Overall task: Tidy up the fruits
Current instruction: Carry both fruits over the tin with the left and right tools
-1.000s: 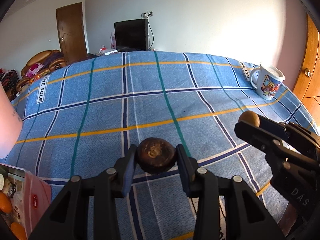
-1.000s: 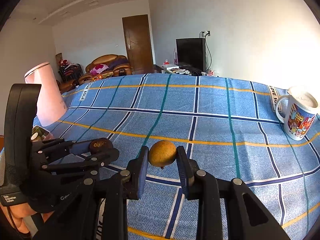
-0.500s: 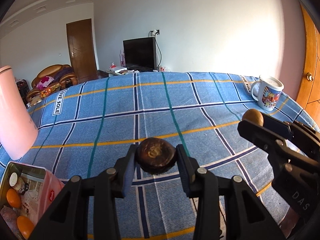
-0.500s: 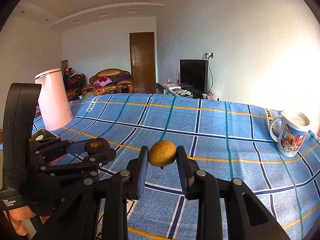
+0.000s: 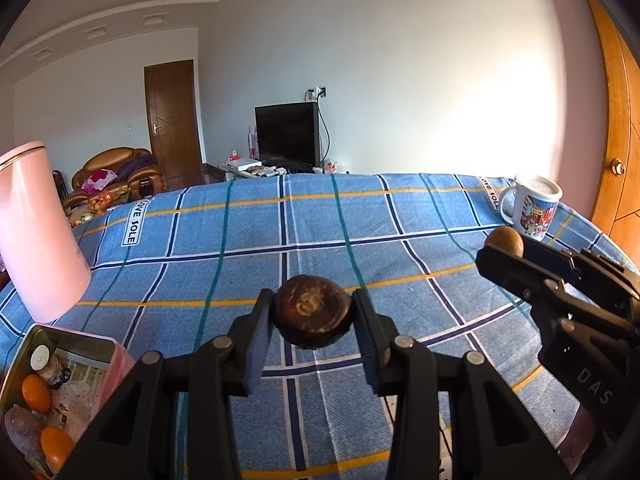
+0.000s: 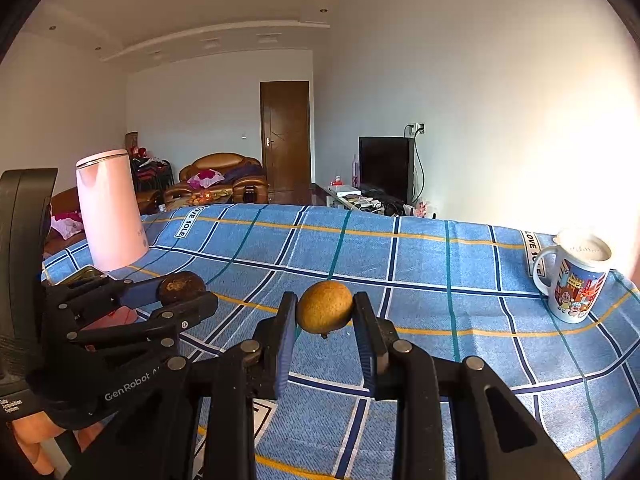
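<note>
Above the tablecloth (image 5: 320,224), dark fruit (image 5: 313,311) fills left hand-held gripper (image 5: 313,320).

White walls, brown door (image 6: 285,136), dark television (image 6: 386,168), brown sofa (image 6: 222,176)

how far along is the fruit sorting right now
Partly done, it seems: the tin at lower left already holds two oranges and other items. In hand: the left gripper is clamped on a dark fruit, the right gripper on a tan fruit, both held above the cloth. Left to do: set both down; no other loose fruit shows.
</note>
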A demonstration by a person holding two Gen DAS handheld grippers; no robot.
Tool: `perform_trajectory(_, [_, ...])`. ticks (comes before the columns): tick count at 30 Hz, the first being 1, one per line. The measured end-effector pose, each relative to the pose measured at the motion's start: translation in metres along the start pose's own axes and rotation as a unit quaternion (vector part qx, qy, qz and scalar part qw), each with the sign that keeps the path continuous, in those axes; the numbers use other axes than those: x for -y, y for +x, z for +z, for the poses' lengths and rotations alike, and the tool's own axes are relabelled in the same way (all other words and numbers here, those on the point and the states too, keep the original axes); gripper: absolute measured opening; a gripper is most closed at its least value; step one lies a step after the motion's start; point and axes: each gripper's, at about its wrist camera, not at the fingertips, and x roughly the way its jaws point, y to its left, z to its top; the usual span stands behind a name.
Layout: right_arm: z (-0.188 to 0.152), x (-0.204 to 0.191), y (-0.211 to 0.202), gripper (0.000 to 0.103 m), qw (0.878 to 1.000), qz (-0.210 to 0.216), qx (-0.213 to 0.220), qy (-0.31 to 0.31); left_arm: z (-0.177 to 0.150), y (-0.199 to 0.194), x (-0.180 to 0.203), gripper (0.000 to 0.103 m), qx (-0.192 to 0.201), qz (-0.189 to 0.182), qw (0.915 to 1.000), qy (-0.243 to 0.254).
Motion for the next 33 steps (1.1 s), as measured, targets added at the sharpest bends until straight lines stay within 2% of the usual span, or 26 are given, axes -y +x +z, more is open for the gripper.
perform_trajectory(18, [-0.003, -0.007, -0.019, 0.03, 0.999, -0.004, 0.044, -0.018, -0.008, -0.03, -0.002, 0.041, 0.057, 0.019, 0.9982, 0.008])
perform_trajectory(24, [-0.004, -0.011, -0.024, 0.03, 0.998, -0.006, 0.052, -0.022, -0.011, -0.038, -0.005, 0.041, 0.058, 0.012, 0.9983, 0.003])
perform_trajectory(33, [-0.004, -0.032, -0.033, 0.03, 0.998, 0.031, 0.055, -0.02, -0.023, -0.058, -0.024, 0.041, 0.06, 0.0, 0.998, -0.018])
